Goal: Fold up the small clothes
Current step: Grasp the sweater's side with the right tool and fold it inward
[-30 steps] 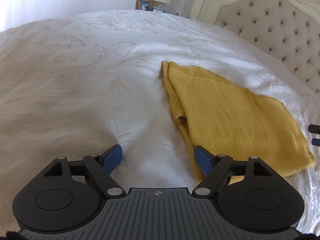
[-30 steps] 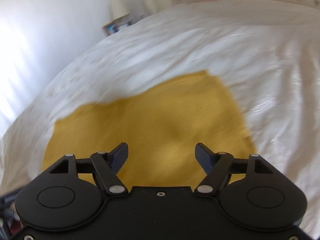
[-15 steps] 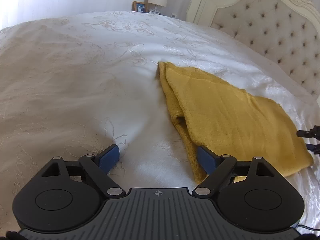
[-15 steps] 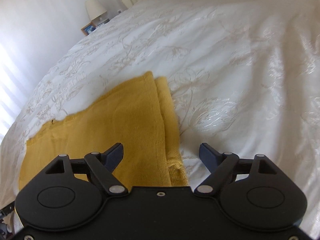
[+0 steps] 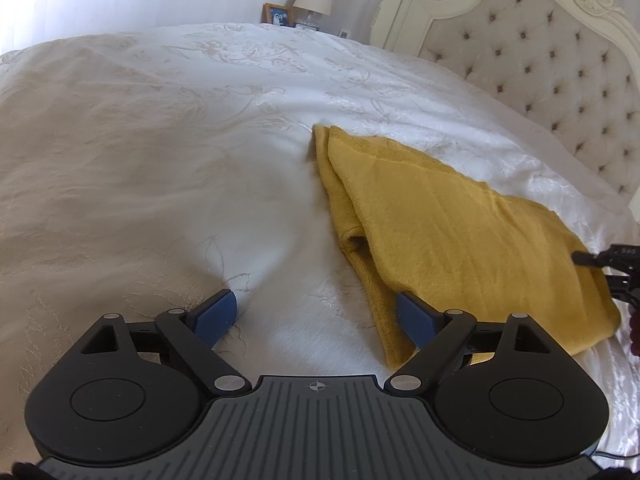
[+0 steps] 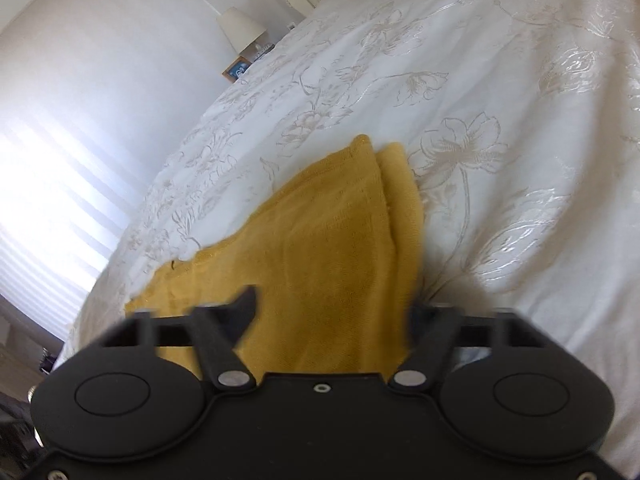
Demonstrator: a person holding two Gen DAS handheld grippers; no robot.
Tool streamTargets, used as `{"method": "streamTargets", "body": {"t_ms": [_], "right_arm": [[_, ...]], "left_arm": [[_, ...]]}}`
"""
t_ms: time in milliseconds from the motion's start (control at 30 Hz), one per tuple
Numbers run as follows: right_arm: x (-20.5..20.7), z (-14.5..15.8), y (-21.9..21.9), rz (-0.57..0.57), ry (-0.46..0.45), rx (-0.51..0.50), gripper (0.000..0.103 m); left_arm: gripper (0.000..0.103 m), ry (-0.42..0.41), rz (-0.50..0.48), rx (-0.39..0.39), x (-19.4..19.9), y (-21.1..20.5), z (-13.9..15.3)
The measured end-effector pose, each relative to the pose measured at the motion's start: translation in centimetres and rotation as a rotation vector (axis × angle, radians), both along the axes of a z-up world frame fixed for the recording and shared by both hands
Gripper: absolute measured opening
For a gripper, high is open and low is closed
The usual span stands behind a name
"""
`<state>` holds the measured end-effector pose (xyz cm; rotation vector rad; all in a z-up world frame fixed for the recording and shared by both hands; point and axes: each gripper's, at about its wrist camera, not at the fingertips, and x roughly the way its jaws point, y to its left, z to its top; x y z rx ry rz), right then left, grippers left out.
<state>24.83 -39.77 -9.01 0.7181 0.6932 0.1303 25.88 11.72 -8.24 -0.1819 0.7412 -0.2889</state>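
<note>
Both jaws spread, holding nothing: left gripper [image 5: 316, 316] straddles yellow cloth [image 5: 460, 232]'s folded edge, bare bedspread [image 5: 160, 160] leftward; right gripper [image 6: 332, 316] over its corner.

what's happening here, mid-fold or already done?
A person with two handheld grippers is working on a yellow garment that lies folded over on a white floral bedspread. The left gripper is open beside the cloth's near edge, gripping nothing. The right gripper is open over the garment's other end, its image blurred. Neither holds the cloth, so this looks like a moment between folds or just after the last one.
</note>
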Motion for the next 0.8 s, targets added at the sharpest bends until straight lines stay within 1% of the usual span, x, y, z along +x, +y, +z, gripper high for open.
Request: {"method": "streamTargets", "body": {"t_ms": [33,67,133,233,267,367,400,500,600,700,800], "right_arm": [[0.0,0.2,0.2,-0.015,0.014,-0.021,0.034],[0.1,0.4,0.6,-0.019,0.031,-0.05,0.032],[0.2,1.4,1.8,-0.034,0.063,-0.125,0.032],[0.6,4.0,3.7,-0.055,0.108,-0.217,0.029],[0.8,5.0,4.5,-0.052,0.118,-0.253,0.026],[1.4,8.7,7.5,-0.019,0.112,-0.35,0.024],[1.6,9.8,8.7,-0.003,0.104,-0.372,0.021],[2.4,12.6,12.6,0.051,0.074,-0.407,0.02],[3.1,14.1,17.3,0.119,0.048,-0.418,0.019],[4.0,14.0,22.1,0.177,0.029,-0.402,0.019],[5.0,12.6,26.7,0.237,0.038,-0.399,0.018]], "left_arm": [[0.087,0.002,0.0,-0.003,0.0,0.0,0.0],[0.087,0.004,-0.001,-0.006,0.1,0.1,0.1],[0.087,0.009,-0.004,-0.012,0.2,0.2,0.2],[0.087,0.024,-0.006,-0.027,0.3,0.4,0.6],[0.087,0.03,-0.006,-0.036,0.4,0.5,0.8],[0.087,0.049,0.0,-0.065,0.6,1.0,1.2],[0.087,0.056,0.004,-0.072,0.7,1.2,1.3],[0.087,0.065,0.018,-0.095,0.7,1.8,1.8],[0.087,0.058,0.036,-0.102,0.8,2.3,2.3],[0.087,0.058,0.064,-0.118,0.8,3.2,2.6],[0.087,0.064,0.085,-0.138,0.9,4.0,2.8]]}}
